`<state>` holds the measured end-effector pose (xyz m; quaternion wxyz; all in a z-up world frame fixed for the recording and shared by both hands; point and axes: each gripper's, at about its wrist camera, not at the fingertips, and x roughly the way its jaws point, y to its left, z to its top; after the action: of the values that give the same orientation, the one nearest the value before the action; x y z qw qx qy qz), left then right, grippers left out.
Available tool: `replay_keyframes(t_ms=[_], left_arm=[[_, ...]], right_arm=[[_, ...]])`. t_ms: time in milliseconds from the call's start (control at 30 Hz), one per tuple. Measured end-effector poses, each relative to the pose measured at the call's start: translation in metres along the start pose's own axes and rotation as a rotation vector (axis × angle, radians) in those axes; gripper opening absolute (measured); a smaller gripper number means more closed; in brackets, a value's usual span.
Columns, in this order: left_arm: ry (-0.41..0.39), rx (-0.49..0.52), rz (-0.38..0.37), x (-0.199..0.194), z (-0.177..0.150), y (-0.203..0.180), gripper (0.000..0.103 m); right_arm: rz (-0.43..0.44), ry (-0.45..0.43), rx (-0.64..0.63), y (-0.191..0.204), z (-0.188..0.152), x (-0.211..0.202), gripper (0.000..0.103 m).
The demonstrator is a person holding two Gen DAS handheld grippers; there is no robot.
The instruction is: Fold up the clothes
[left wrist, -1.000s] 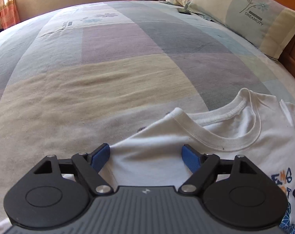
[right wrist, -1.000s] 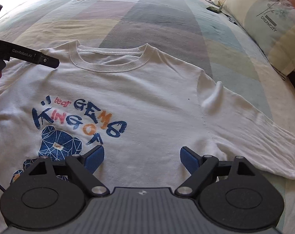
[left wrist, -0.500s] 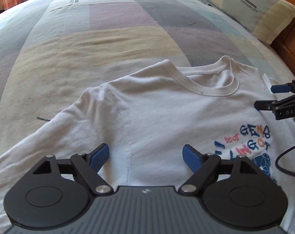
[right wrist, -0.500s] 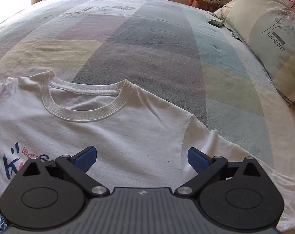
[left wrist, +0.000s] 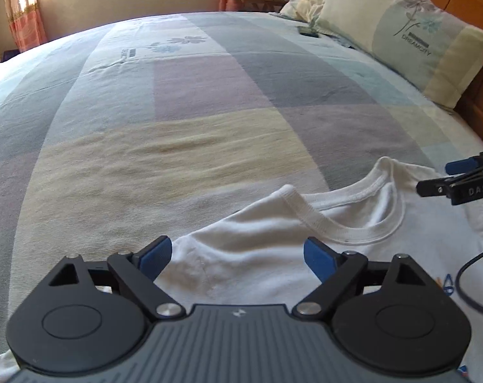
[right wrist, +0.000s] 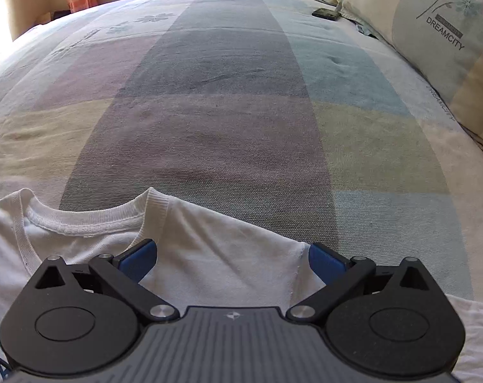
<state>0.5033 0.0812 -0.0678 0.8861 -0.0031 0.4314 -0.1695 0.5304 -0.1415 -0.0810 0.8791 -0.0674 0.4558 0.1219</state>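
Note:
A white T-shirt [left wrist: 260, 255] with a ribbed collar [left wrist: 334, 223] lies flat, print side up, on the bed. My left gripper [left wrist: 238, 257] hovers over its left shoulder, near the sleeve seam; its jaws are opening and the cloth lies below them, not pinched. My right gripper [right wrist: 230, 260] stands wide open over the other shoulder [right wrist: 228, 255], just right of the collar [right wrist: 91, 220], with the pads clear of the fabric. In the left wrist view the right gripper's fingers [left wrist: 455, 185] show at the right edge.
The bedspread [left wrist: 209, 102] of pastel squares stretches far beyond the shirt. Pillows [left wrist: 410, 38] lean on the wooden headboard at the right. A small dark object [right wrist: 326, 12] lies near them. A black cable [left wrist: 465, 284] trails over the shirt's print.
Both views slid toward the shirt's neckline; the printed front dropped out of sight. The right gripper moved from the chest to the right shoulder and its jaws widened. The left gripper's jaws widened slightly.

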Motion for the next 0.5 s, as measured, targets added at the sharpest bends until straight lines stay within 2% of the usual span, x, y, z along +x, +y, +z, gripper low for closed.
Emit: replay_keyframes(t_ms=[100,167,200,300,433,500], left_arm=[[0.02,-0.034,-0.216,0.008,0.008,-0.024,0.089],[0.054,-0.064,-0.299,0.026,0.012,-0.037,0.089],[0.07,-0.076,-0.317,0.037,0.013,-0.041,0.089],[0.129,-0.107,-0.321,0.071,0.015,-0.049,0.089],[0.092,0.008,-0.165,0.086,0.027,-0.06,0.088],[0.091,0.024,-0.141,0.088,0.035,-0.061,0.091]], right_arm=[[0.033,-0.007,-0.059,0.007,-0.023,-0.029,0.103],[0.04,0.015,-0.082,0.012,-0.043,-0.042,0.103],[0.037,0.029,-0.088,0.014,-0.054,-0.047,0.103],[0.032,0.06,-0.078,0.018,-0.08,-0.056,0.103],[0.035,0.065,-0.019,0.017,-0.097,-0.063,0.103],[0.037,0.06,0.022,0.013,-0.098,-0.063,0.103]])
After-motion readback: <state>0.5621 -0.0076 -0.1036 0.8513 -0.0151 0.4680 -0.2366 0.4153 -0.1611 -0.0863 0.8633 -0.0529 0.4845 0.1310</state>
